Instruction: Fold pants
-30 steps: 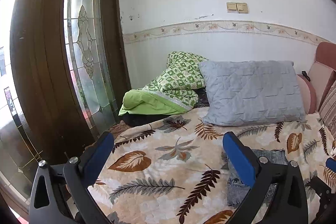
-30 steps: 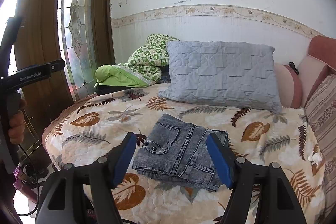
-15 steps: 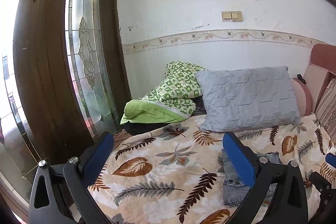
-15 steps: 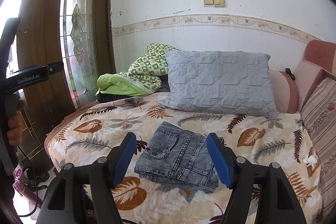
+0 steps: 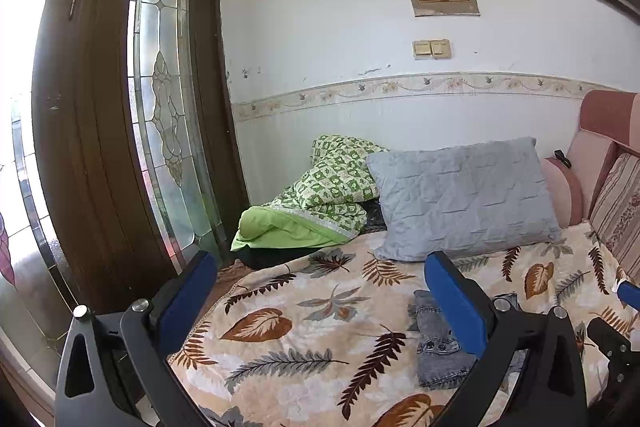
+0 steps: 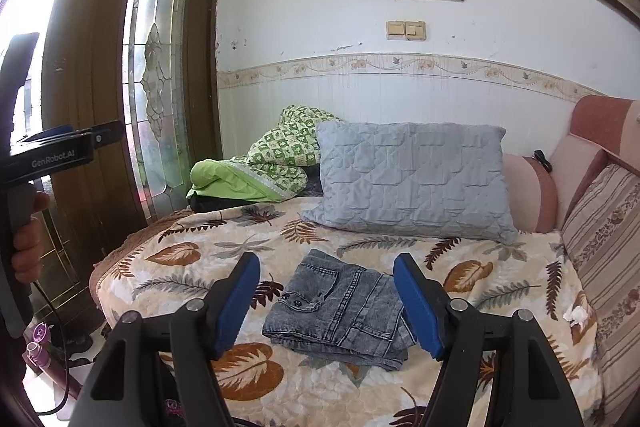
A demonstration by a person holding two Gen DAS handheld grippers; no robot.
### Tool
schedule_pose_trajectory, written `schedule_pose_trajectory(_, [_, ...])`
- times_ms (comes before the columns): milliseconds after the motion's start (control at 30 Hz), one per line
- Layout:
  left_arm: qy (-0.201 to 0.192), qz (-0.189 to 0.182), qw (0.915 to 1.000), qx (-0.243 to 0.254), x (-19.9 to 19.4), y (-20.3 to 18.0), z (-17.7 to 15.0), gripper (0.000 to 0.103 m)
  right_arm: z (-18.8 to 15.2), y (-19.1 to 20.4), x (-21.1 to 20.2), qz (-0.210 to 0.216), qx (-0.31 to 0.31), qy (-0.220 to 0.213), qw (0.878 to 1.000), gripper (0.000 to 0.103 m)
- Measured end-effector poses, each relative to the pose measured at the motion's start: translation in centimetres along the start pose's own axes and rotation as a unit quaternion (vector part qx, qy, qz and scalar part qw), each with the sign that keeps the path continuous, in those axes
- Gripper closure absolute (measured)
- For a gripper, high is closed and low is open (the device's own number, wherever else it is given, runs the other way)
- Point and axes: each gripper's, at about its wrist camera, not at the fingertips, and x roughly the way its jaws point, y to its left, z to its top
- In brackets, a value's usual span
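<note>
Right wrist, folded pants [image 6: 340, 307] on bedspread [image 6: 500, 287]

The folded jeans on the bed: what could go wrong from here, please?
1. The jeans lie on a soft, rumpled blanket, so the top layers may slide or spring open.
2. Both grippers, left and right, are open and empty above the bed; a low pass could catch the fold.
</note>
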Motion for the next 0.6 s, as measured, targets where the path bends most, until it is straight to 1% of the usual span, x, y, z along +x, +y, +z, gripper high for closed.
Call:
schedule_pose_trajectory(200, [0.008,-0.008,0.9999,0.006,0.1,-0.3,-0.2,0.0,0.1,0.4,-0.5,0.0,-0.005,-0.002,1.0,0.03])
schedule_pose_trajectory(467, [0.024,-0.018,0.9994,0.018,1.7,-1.7,-0.3,0.0,-0.2,-0.2,0.0,-0.003,-0.001,0.009,1.0,0.03])
schedule_pose_trajectory(600, [0.028,-0.027,0.9987,0.034,2.6,-2.9,-0.3,0.0,-0.1,-0.8,0.4,-0.008,0.0,0.011,1.0,0.03])
